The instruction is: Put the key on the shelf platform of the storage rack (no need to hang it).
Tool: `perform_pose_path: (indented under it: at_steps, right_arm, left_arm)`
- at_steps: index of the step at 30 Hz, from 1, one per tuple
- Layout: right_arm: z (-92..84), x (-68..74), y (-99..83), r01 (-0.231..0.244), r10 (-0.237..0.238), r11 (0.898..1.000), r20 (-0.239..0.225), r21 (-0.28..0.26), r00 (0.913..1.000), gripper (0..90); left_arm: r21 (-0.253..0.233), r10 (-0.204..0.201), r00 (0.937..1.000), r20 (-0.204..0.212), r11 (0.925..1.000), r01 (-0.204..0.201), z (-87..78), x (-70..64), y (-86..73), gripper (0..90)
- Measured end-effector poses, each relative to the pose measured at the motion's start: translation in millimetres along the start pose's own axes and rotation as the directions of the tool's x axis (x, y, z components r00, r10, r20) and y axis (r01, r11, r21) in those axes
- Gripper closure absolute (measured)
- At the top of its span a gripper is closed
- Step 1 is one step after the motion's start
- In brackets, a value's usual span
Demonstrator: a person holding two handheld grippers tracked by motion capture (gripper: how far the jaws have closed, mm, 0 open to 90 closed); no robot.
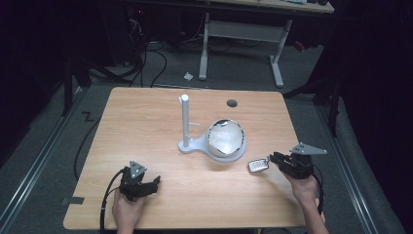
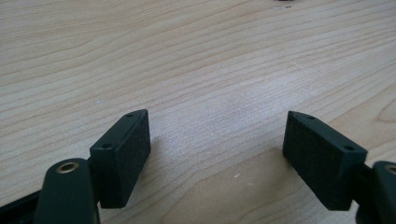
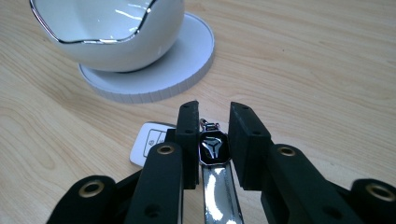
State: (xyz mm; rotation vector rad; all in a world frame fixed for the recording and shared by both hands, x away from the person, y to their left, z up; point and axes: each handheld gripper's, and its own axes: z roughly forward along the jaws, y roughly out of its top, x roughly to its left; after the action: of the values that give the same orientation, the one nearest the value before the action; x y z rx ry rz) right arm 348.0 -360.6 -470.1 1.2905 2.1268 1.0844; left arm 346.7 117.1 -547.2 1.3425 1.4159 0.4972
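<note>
The right gripper pinches a car key by its emblem end, lifted just off the table near the white bowl on its stand, likely bound for the bowl. The left gripper, jaws wide and empty, rests well apart from the bowl.

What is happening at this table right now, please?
A person works at a wooden table with a gripper in each hand. The right gripper is shut on a car key with a white fob, near a white bowl that sits on the round base of a white stand. The left gripper is open, low over bare wood, holding nothing.
</note>
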Motion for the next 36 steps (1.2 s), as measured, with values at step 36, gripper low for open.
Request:
perform_pose_path:
  at_steps: [36]
  right_arm:
    - [-30.9, 29.0, 53.6, 0.053, -0.068, 0.989, -0.113, -0.138, 0.9913, 74.7]
  left_arm:
    - [0.001, -0.003, 1.0000, 0.002, 1.0000, 0.003, -0.2, 0.1, 0.2, 23.8]
